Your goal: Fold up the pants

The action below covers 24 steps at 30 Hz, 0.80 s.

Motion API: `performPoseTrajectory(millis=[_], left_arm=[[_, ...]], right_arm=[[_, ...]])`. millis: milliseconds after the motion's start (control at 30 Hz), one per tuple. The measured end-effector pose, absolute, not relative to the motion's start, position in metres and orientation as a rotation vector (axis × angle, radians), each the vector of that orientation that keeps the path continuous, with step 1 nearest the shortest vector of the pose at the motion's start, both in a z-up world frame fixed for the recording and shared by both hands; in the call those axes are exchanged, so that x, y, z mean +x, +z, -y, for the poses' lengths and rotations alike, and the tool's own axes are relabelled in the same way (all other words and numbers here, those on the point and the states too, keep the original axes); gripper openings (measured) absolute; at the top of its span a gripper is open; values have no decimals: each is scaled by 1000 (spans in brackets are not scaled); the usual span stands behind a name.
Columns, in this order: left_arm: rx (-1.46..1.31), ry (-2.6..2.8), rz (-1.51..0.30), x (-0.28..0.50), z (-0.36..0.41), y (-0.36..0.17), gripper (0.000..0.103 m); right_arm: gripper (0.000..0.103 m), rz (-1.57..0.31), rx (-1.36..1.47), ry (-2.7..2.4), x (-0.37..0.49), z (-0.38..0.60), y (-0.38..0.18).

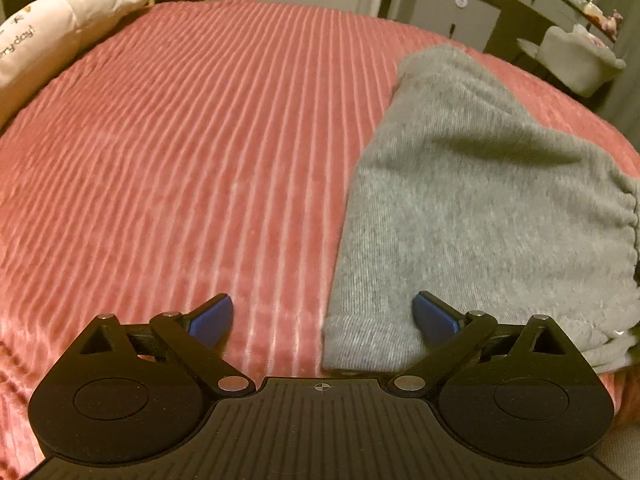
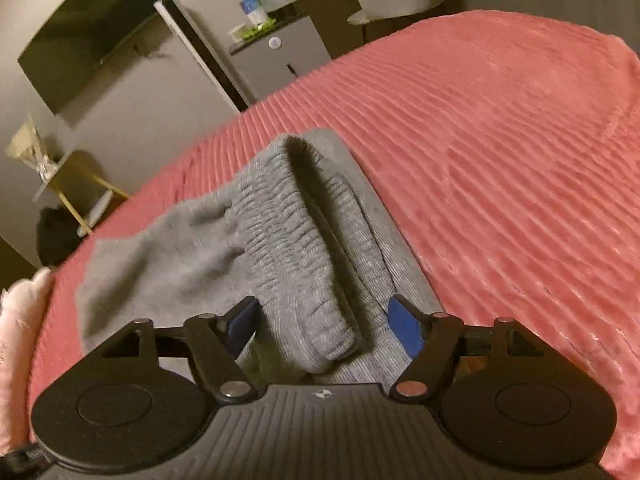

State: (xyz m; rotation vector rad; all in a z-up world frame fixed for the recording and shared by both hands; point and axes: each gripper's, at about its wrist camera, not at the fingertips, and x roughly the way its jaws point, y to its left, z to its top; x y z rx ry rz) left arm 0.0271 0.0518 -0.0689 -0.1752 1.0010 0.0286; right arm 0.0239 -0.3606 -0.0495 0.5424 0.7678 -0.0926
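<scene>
Grey knit pants (image 1: 472,208) lie folded on the pink ribbed bedspread (image 1: 200,140), at the right of the left wrist view. My left gripper (image 1: 323,318) hovers open over the pants' near hemmed corner; its right pad (image 1: 434,318) is above the fabric and its left pad (image 1: 212,320) is above the bedspread. In the right wrist view the pants' gathered elastic waistband (image 2: 296,248) is doubled over and runs toward me. My right gripper (image 2: 324,324) stands open with the waistband's near end between its blue pads (image 2: 404,328), which do not press on it.
A white plush pillow (image 1: 60,28) lies at the bed's far left. Grey cabinets (image 1: 452,20) and a white chair (image 1: 576,60) stand beyond the bed. A wall-mounted dark screen (image 2: 92,32) and a small gold-legged side table (image 2: 76,184) appear in the right wrist view.
</scene>
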Motion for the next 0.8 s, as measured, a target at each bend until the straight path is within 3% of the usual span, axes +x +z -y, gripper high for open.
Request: performPoseTrajectory(millis=[133, 233, 267, 400, 500, 800], left_arm=[[-178, 26, -988, 24, -53, -66, 100], [-167, 24, -973, 22, -54, -63, 100], [-159, 26, -972, 22, -52, -62, 100], [-127, 36, -968, 21, -45, -62, 100], [-131, 35, -968, 20, -46, -62, 100], [-137, 41, -963, 20, -48, -63, 101]], right_arm=[[74, -779, 441, -117, 19, 351, -41], [74, -687, 450, -94, 3, 350, -28], [71, -638, 466, -76, -2, 351, -22], [37, -540, 408, -46, -3, 344, -1], [23, -544, 325, 15, 13, 325, 4], [18, -569, 169, 148, 84, 264, 6]])
